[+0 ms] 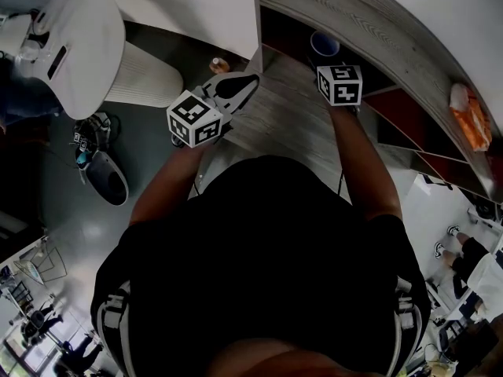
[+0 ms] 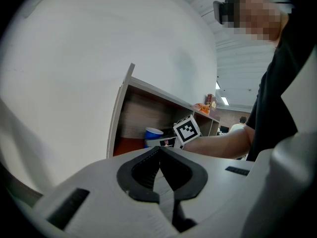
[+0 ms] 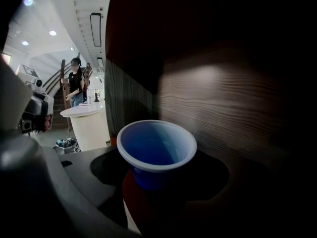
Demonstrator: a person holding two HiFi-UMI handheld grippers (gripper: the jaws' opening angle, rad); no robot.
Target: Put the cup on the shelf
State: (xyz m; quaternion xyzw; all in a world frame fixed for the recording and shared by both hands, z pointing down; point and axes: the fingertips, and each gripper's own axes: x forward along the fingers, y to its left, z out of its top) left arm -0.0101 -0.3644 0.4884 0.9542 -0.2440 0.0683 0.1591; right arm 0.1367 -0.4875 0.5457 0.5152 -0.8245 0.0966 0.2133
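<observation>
Grey and empty, the left gripper (image 1: 238,87) is nearest to the person, outside the shelf (image 1: 377,34) and in front of its open side. Its two jaws meet at the tips with nothing between them. Further in, the right gripper (image 3: 159,180) reaches into the end compartment of the shelf. Its jaws stand wide apart, and the blue cup (image 3: 156,150) stands upright between them on the red floor of this compartment, near the wooden back wall. A dark gap shows at each side of the cup body, so the pads seem not to press it (the light inside is poor, so this is my reading). I judge the placing almost done: the cup is on the shelf and let go. The next move calls for drawing the right gripper straight back out of the shelf, kept level, without brushing the cup, which looks light and could tip.
</observation>
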